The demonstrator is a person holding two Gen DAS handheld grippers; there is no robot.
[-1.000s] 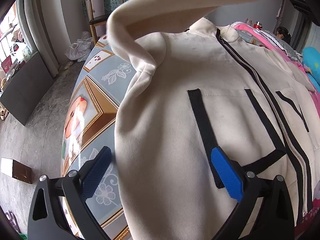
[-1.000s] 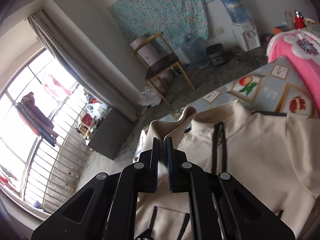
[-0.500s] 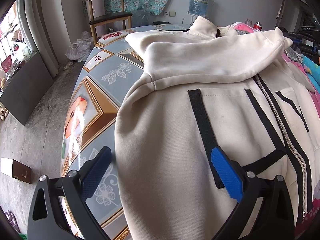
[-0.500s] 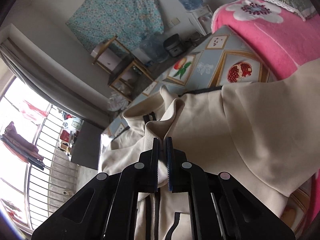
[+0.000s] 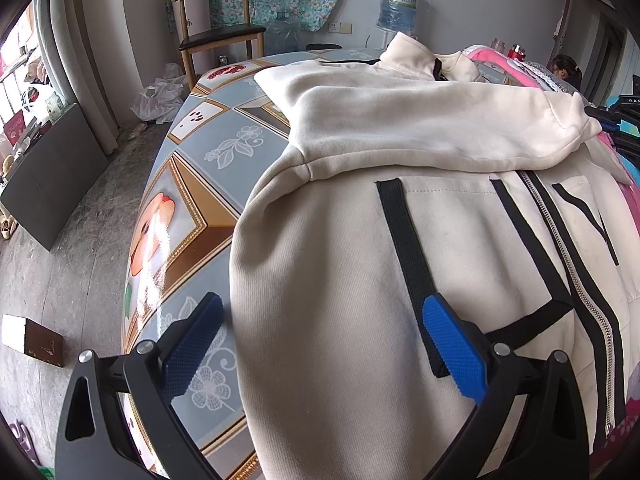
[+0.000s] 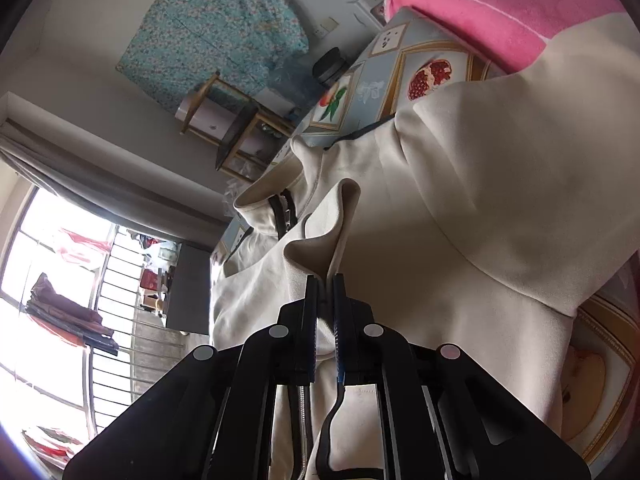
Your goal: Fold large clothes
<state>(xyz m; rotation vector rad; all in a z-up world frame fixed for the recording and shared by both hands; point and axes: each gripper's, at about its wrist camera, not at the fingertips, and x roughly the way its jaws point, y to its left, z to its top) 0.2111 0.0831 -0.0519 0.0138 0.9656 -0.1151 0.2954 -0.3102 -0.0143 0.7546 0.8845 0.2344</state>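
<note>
The sleeve (image 5: 432, 128) now lies across the jacket (image 5: 340, 300) chest, lowered there by the right hand-held gripper (image 6: 326, 292), clamped on its cuff; left hand-held gripper (image 5: 320, 344) gapes wide over the hem.

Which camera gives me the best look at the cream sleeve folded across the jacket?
The left wrist view: the cream fleece sleeve lies in full across the jacket's chest, shoulder to cuff. The right wrist view shows only the cuff end, pinched in the right tool.
</note>
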